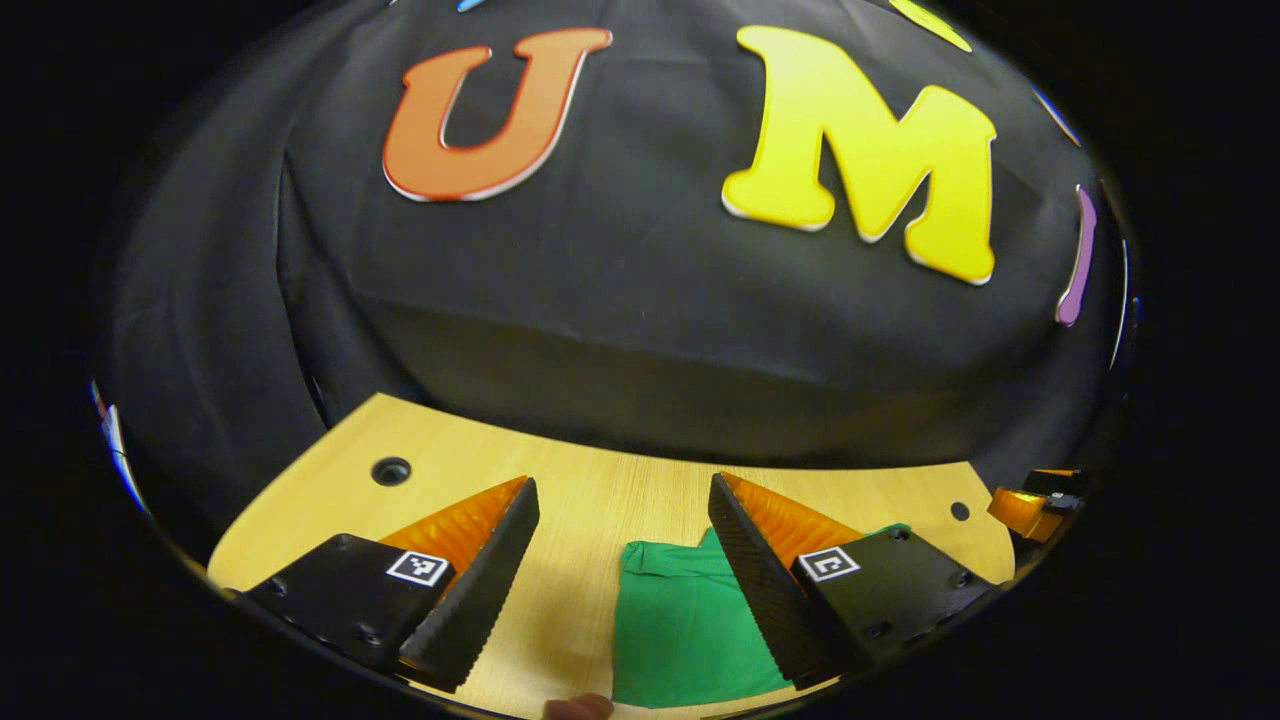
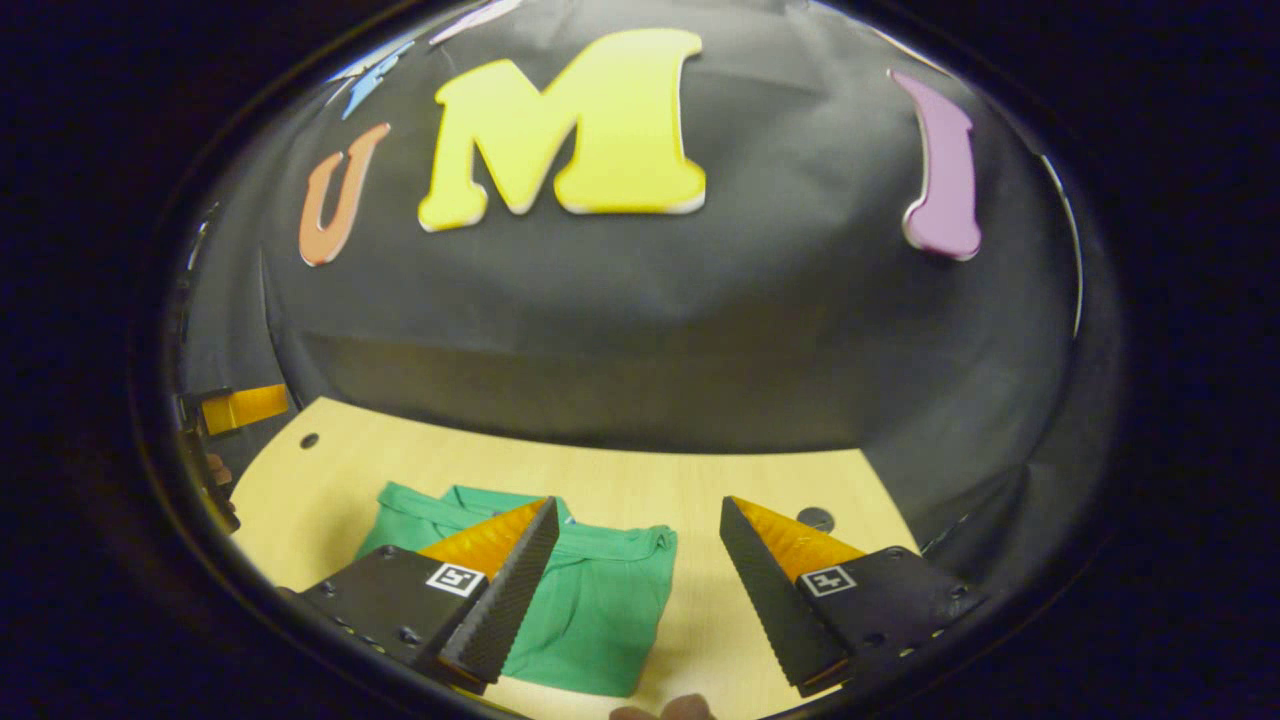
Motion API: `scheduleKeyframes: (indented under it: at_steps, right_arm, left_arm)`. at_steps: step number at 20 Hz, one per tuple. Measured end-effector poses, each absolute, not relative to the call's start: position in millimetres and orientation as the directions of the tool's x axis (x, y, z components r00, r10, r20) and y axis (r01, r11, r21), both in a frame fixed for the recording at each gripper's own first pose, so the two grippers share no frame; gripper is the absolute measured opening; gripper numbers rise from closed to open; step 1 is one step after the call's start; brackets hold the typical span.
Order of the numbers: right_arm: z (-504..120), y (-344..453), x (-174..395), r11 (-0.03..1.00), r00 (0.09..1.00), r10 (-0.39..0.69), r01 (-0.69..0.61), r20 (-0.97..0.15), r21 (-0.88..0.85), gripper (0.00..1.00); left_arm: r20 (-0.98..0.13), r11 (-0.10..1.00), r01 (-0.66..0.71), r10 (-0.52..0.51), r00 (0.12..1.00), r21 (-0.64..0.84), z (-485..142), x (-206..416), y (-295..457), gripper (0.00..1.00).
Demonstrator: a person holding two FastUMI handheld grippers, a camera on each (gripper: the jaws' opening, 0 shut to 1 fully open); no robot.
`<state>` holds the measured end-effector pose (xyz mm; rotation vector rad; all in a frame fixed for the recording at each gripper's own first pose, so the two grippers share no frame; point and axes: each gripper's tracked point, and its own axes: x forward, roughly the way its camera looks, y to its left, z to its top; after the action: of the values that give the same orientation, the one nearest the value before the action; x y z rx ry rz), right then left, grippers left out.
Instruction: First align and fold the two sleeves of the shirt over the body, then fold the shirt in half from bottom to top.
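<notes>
1. Left gripper (image 1: 620,575), nearest in the left gripper view: fingers spread wide, nothing held between them. It is raised above the wooden table (image 1: 600,490), not touching cloth.
2. Right gripper (image 2: 635,585), nearest in the right gripper view: fingers likewise parted, empty, held clear of the tabletop.
3. A fingertip (image 1: 580,708) of the holding hand is glimpsed at the bottom rim of the left gripper view; another is seen at the bottom of the right gripper view.
4. Green shirt (image 2: 590,590): lies flat on the table just beyond the fingers, as a compact, roughly rectangular packet. In the right gripper view a folded edge runs along its far side, with a collar-like bulge toward the far left. No sleeve is seen sticking out. In the left gripper view it lies under and beside that gripper's right-hand finger.
5. Judgement: both sleeve folds and the bottom-to-top fold look already made; the step in hand appears to be release and withdrawal, or a final check.
6. To do this well: both grippers should be lifted straight up, fingers kept apart, so no layer is snagged and dragged open. Edges should be checked for alignment; a proud corner could be nudged, not pinched.
7. Far: table holes (image 1: 391,471), then the black cloth wall (image 2: 640,330). The other gripper is seen small at each view's side edge.
</notes>
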<state>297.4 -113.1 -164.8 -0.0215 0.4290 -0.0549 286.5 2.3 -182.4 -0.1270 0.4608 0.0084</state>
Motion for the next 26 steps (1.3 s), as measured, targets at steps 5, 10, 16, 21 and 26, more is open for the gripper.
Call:
scheduleKeyframes:
  at_steps: [5,10,16,21,26]
  right_arm:
    - [-62.9,-79.1,176.5,0.999,0.971,-0.046,0.041,-0.234,-0.027,0.98]
    - [-15.2,-50.5,47.0,0.998,0.990,-0.061,0.057,-0.126,-0.036,0.97]
    - [-24.2,-33.8,-23.5,0.996,0.991,-0.082,0.083,-0.103,0.009,0.99]
    - [-24.6,-31.0,-34.8,0.998,0.993,-0.070,0.070,-0.094,-0.004,0.97]
    - [-13.1,-33.2,-35.1,0.997,0.996,-0.073,0.070,-0.053,-0.041,0.98]
  left_arm:
    - [-0.282,0.998,0.024,-0.039,0.959,-0.056,-69.2,201.9,1.0,1.00]
    - [-0.176,0.993,0.081,-0.094,0.980,-0.080,9.4,83.3,-26.2,1.00]
    - [-0.138,0.995,0.084,-0.092,0.986,-0.058,21.9,11.8,-38.1,1.00]
    - [-0.136,0.998,0.064,-0.067,0.988,-0.025,16.5,-37.4,-25.1,1.00]
    - [-0.127,0.998,0.056,-0.059,0.990,-0.031,11.2,-51.4,-25.7,1.00]
